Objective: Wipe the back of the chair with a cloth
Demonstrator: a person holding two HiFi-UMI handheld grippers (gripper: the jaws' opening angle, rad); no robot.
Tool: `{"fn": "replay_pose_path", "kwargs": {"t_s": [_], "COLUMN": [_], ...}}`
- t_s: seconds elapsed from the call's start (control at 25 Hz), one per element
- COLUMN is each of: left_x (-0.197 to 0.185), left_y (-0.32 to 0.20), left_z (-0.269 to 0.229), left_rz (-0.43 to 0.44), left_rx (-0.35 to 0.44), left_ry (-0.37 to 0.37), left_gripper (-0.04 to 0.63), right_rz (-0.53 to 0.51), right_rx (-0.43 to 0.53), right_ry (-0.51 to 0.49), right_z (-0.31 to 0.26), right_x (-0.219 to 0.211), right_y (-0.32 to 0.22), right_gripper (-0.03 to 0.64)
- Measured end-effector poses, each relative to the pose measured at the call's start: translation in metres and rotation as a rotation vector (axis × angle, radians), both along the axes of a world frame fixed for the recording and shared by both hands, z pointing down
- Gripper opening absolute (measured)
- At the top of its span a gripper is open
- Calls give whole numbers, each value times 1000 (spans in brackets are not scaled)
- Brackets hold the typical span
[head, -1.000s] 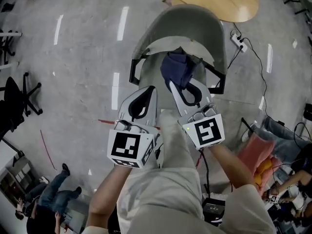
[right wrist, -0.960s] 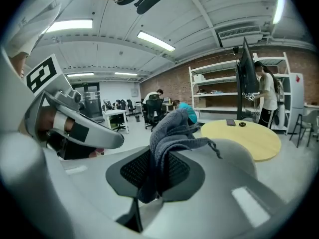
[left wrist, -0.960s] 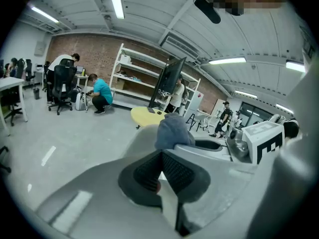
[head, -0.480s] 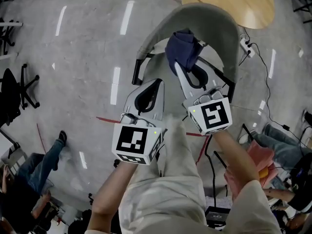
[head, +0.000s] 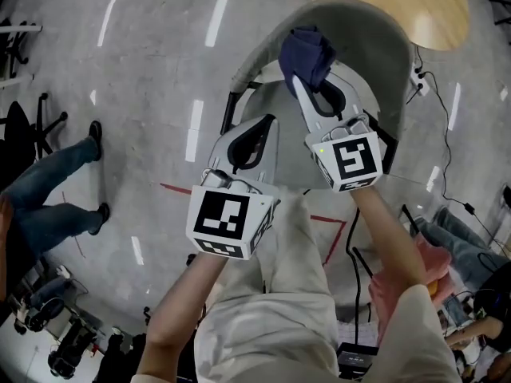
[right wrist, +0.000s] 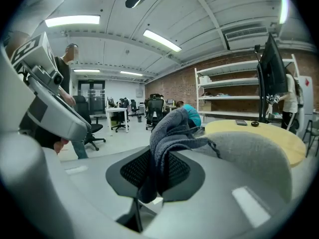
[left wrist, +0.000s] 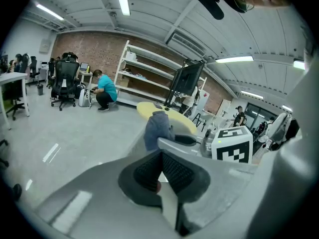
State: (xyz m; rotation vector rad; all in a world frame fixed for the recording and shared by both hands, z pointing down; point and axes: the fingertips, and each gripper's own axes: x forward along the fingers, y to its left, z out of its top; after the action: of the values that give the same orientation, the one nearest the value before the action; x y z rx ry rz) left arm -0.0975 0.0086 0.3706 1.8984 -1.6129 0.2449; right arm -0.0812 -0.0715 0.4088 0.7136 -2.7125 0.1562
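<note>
A grey chair with a curved back (head: pixel 363 34) stands below me in the head view. My right gripper (head: pixel 302 82) is shut on a dark blue cloth (head: pixel 307 54), and the cloth is bunched against the upper left part of the chair back. In the right gripper view the cloth (right wrist: pixel 172 133) hangs out from between the closed jaws, with the grey chair back (right wrist: pixel 249 156) just to its right. My left gripper (head: pixel 267 122) is shut with nothing in it and hovers over the chair's left side. In the left gripper view the jaws (left wrist: pixel 160 171) meet, and the cloth (left wrist: pixel 157 128) shows beyond them.
A round wooden table (head: pixel 399 2) sits just behind the chair. A power strip and cables (head: pixel 423 86) lie on the floor at the right. A person's legs in jeans (head: pixel 48 182) are at the left. Red tape lines (head: pixel 319 214) mark the concrete floor.
My right gripper has carried the cloth up from the seat area to the upper part of the chair back. The left gripper has followed forward. A person at the left has walked nearer.
</note>
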Motion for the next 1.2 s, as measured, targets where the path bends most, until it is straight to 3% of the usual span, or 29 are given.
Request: {"fn": "replay_pose_path", "kwargs": {"t_s": [0.64,0.96,1.2], "left_x": [4,11,15], "left_y": [-22,-22,-27], "left_z": [16,21,24], "left_rz": [-13,16,19], "left_rx": [-29,-36,-42], "left_ry": [18,20,32], "left_gripper": [0,0,0], "right_rz": [26,106,240], "right_rx": [-17,-17,-40], "right_ry": [7,47,46], "right_z": [29,44,47], "right_x": [-16,10,44], "right_y": [-58,-94,-117], "right_gripper": [75,75,75]}}
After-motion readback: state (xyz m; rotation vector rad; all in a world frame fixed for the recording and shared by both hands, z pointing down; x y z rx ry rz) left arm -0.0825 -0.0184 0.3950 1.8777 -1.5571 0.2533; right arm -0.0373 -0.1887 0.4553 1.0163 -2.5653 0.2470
